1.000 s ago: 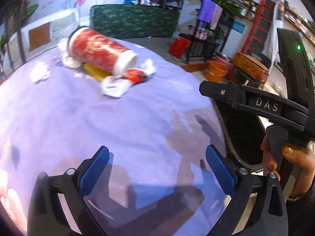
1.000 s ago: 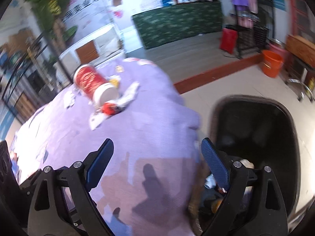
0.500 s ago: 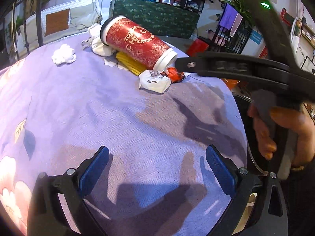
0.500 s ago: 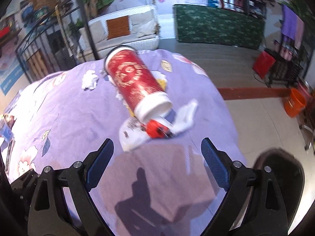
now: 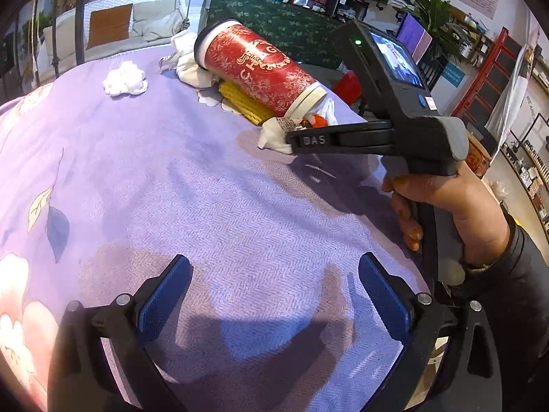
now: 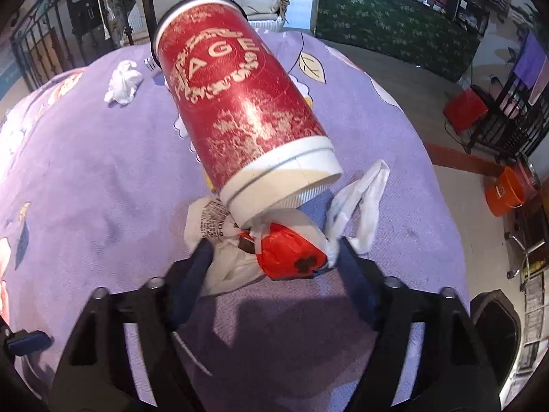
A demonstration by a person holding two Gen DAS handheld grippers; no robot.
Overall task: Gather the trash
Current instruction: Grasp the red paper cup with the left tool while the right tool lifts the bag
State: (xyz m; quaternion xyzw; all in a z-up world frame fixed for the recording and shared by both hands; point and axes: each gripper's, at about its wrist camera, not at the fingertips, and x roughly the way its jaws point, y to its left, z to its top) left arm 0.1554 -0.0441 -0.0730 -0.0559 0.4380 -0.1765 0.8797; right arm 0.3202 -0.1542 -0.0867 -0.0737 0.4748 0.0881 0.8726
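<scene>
Your right tool [image 6: 271, 257] straddles the crumpled bag [image 6: 284, 254] near the tabletop's [image 6: 85, 171] right edge, jaws not yet closed. It looks light and soft; pinch its bunched middle. Your left tool [image 5: 272, 304] hovers open, holding nothing.

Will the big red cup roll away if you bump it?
Probably. The red cup is round and lies on its side, propped on a white-and-red wrapper, so a nudge could roll it. It looks like paper, so likely light and crushable.
</scene>
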